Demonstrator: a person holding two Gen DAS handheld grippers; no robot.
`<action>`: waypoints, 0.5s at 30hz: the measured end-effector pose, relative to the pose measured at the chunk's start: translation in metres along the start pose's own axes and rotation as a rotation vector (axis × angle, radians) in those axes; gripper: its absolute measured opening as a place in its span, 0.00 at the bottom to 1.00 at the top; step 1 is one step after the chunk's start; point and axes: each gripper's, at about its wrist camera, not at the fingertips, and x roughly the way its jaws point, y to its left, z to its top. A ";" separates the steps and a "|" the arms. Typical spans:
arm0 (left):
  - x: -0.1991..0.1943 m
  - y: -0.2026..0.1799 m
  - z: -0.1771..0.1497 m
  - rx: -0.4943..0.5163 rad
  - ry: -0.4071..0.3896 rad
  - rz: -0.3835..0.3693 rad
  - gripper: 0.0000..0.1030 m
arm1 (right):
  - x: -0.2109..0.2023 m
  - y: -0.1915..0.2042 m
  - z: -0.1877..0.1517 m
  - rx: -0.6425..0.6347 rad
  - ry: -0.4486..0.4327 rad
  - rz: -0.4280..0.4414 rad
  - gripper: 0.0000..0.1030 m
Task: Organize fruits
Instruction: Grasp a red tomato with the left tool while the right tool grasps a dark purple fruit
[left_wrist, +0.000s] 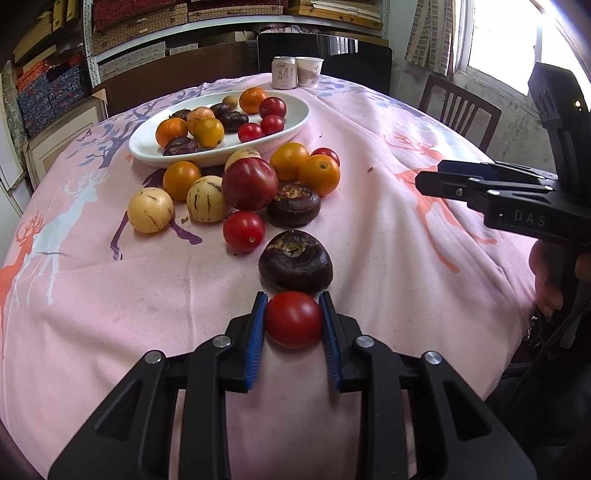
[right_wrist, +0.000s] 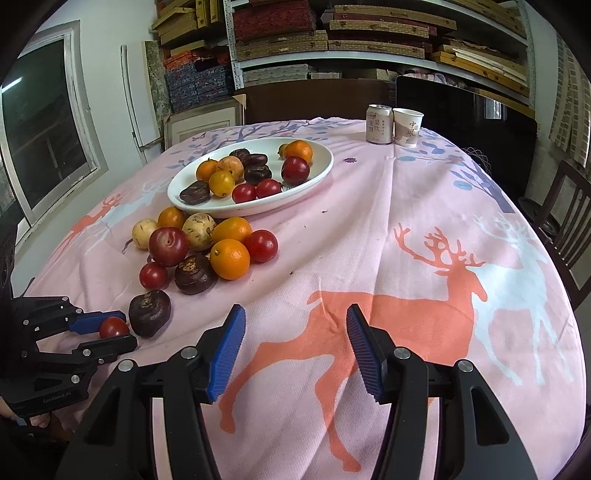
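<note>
On pink deer-print tablecloth (right_wrist: 369, 229), left tool (left_wrist: 293, 317) gripping tomato (left_wrist: 293, 319), right tool (right_wrist: 295, 332) half-open, seemingly boxes shelved behind.

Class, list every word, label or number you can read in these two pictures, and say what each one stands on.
"DAS": on the black right tool, cut off by the picture's edge.
"中国风": on the white paper cup.
Print on the pale drink can: too small to read.
Small lettering on the black left tool: blurred.

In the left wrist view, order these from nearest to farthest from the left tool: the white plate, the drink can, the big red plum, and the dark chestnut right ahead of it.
1. Dark chestnut, just beyond the left tool.
2. Big red plum, mid-table in the loose pile.
3. White plate, behind the pile.
4. Drink can, at the far edge.
</note>
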 end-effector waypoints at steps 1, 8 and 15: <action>-0.001 0.000 0.000 -0.002 -0.004 0.001 0.27 | 0.000 0.002 0.000 -0.004 0.000 0.002 0.56; -0.017 0.013 0.001 -0.040 -0.045 0.033 0.27 | -0.002 0.019 0.001 -0.032 0.007 0.047 0.56; -0.032 0.043 -0.005 -0.110 -0.072 0.087 0.27 | 0.010 0.070 0.000 -0.132 0.056 0.176 0.56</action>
